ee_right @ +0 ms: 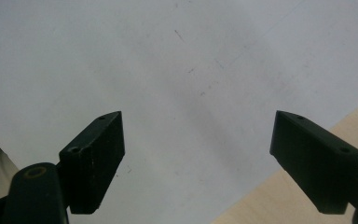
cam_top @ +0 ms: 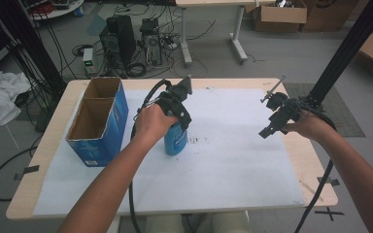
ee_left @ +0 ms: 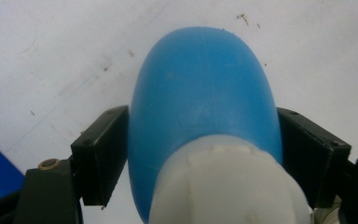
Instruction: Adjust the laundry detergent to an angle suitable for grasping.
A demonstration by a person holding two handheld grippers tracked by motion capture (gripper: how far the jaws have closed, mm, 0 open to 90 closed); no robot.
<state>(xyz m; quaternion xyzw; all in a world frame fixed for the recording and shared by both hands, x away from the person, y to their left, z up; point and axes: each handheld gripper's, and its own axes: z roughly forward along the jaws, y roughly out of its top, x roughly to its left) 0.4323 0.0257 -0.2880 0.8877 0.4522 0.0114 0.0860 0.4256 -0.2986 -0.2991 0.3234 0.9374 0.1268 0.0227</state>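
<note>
left gripper (cam_top: 177, 121): at centre left of the high view, its jaws clamp the sides of the blue bottle from above, likely so it stays upright while being carried.
blue bottle (ee_left: 205, 102): in the left gripper view it sits between both black jaws, white cap (ee_left: 226, 186) nearest the camera, body pointing down at the paper; in the high view it stands at the middle of the frame (cam_top: 176, 140), and whether its base touches the sheet cannot be told.
right gripper (cam_top: 272, 119): at centre right of the high view, jaws spread wide with nothing between them, held clear of the bottle as if waiting its turn.
white paper sheet (ee_right: 177, 70): covers most of the table top (cam_top: 311, 160) as a work surface, faintly marked near the bottle.
blue cardboard box (cam_top: 97, 121): farther off at the left of the high view, top open, two compartments visible, just beside the bottle; judged the likely place for it.
</note>
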